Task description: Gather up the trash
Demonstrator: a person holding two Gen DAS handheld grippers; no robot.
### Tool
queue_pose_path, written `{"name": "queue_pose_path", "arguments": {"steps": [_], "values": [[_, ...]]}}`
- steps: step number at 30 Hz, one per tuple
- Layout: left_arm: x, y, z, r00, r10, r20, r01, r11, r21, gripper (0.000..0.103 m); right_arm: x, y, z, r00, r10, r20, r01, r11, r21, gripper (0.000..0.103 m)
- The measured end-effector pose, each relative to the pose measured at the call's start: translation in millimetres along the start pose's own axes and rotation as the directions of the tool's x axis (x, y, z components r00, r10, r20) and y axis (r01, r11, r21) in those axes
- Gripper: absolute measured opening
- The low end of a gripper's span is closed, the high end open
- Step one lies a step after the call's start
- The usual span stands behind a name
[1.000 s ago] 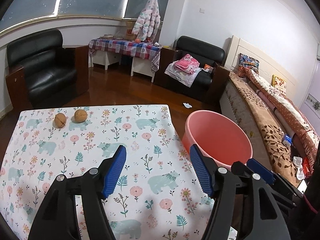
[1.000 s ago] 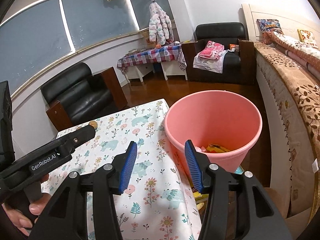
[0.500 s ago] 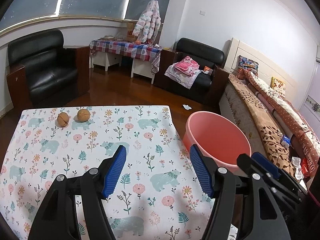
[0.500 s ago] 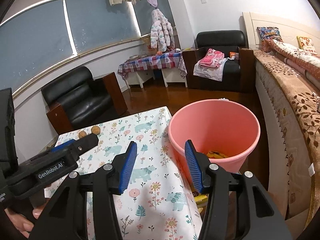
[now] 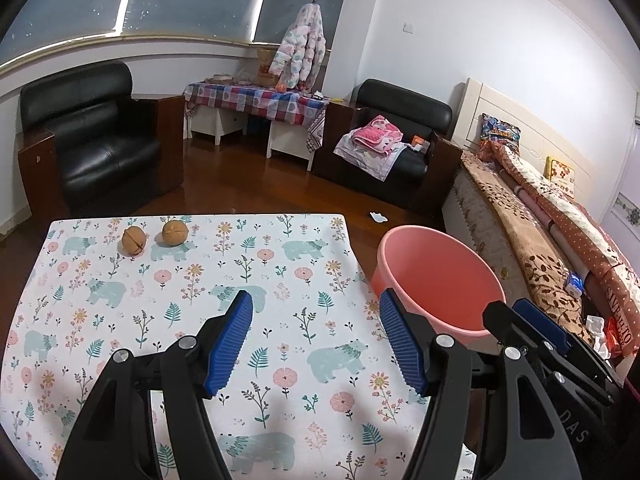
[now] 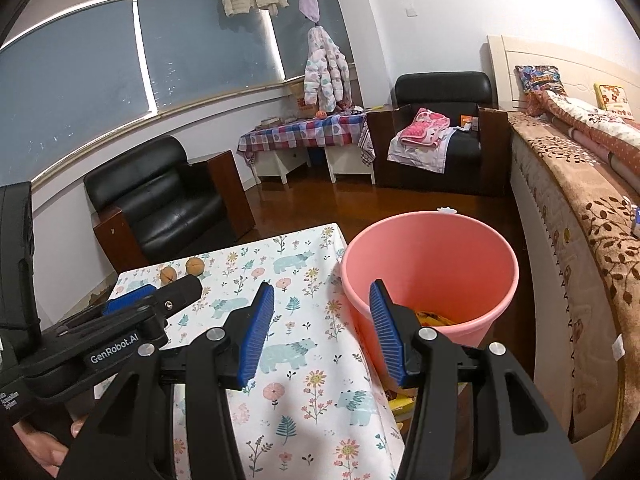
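Observation:
Two brown walnuts (image 5: 154, 237) lie side by side near the far left of the table with the floral bear cloth (image 5: 200, 280). The same walnuts (image 6: 182, 270) show small in the right wrist view. A pink bin (image 6: 430, 258) stands on the floor at the table's right edge, with yellow wrappers at its bottom. My left gripper (image 5: 314, 330) hovers open over the middle of the cloth, nothing between its blue pads. My right gripper (image 6: 320, 320) is open too, empty, straddling the table's right edge and the bin's near rim (image 5: 436, 280).
A bed with brown floral covers (image 6: 576, 200) runs along the right. Two black armchairs (image 5: 92, 140) and a checked side table (image 5: 256, 100) stand at the back on the wooden floor. A scrap of white paper (image 5: 377, 216) lies on the floor beyond the bin.
Both views have tilted up and pulled back slightly, so more of the room and the walnuts show in the right wrist view. Both grippers stay open and empty.

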State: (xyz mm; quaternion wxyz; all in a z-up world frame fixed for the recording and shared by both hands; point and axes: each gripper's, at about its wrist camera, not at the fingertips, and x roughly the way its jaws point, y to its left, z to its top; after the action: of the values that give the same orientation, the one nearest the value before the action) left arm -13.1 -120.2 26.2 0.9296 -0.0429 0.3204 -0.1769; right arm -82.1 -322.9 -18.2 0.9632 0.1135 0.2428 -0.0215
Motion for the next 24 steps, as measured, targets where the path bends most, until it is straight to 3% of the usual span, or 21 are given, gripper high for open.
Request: {"name": "queue_pose_path", "arguments": {"steps": [24], "values": [[-1.8,1.9,0.7,1.0,0.014,0.008,-0.014,1.0,0.007,0.065,1.8,2.2,2.7,1.0,0.0,-0.01,0.0,1.0,-0.007,0.051]]}}
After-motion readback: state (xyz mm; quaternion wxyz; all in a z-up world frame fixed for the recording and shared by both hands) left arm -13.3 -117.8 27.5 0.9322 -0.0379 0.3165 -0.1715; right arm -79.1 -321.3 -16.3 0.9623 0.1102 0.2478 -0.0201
